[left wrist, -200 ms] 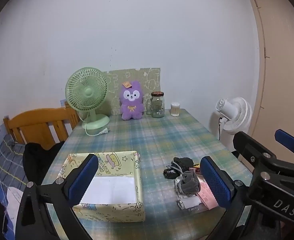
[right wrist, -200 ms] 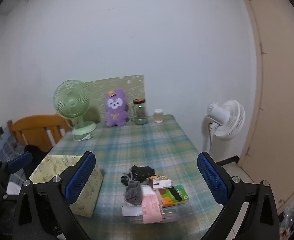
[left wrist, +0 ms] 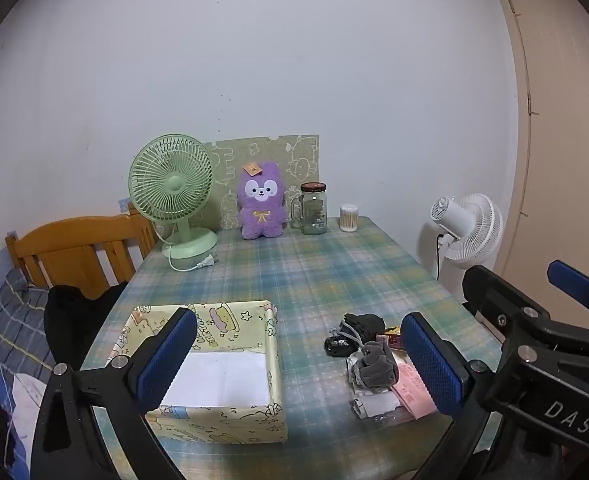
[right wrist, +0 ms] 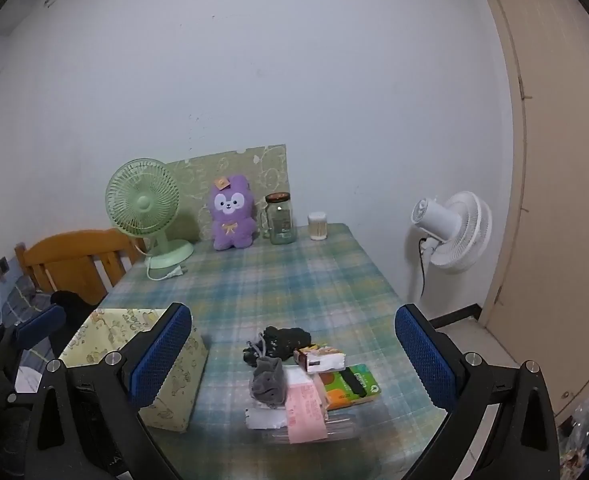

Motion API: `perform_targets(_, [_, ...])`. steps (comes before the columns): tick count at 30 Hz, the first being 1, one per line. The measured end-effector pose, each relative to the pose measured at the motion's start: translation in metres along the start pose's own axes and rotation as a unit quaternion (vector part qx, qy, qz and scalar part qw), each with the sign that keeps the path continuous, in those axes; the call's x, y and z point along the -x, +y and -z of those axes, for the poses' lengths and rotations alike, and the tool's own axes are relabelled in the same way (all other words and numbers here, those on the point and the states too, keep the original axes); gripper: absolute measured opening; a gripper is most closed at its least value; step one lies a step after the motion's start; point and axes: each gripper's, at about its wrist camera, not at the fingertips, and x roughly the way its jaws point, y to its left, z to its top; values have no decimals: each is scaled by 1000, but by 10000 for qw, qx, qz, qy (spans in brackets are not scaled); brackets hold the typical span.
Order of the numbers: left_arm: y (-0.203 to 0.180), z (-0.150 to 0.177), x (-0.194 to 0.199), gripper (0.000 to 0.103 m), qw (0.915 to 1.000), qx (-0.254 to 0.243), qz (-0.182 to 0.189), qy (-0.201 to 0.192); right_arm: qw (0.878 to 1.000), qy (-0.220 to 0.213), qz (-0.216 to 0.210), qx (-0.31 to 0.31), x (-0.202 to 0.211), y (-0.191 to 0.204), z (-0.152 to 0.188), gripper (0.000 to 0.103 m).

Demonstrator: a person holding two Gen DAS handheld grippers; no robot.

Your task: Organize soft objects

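Yellow cartoon-print box (left wrist: 230, 364) sits open on the plaid surface (left wrist: 314, 276), holding only a white sheet (left wrist: 214, 380) on its floor. Right of the box, apart from it: dark crumpled sock (left wrist: 360, 326), grey sock (left wrist: 376, 368) on a pile of pink and white packets (right wrist: 306, 404). Left gripper (left wrist: 298, 364) and right gripper (right wrist: 290, 360) both spread wide, nothing between the fingers.

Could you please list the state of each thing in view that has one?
left hand-held gripper: open, empty
right hand-held gripper: open, empty
patterned box: open-topped, empty
glass jar: lidded, upright
green fan: unplugged
purple plush: sitting upright
grey sock: bunched
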Motion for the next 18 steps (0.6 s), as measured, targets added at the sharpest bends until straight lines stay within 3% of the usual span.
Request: perform_targets(18, [-9,1,-15,103,9998,72,-6,182,9993,-125,326,109,-7,-1,2,103])
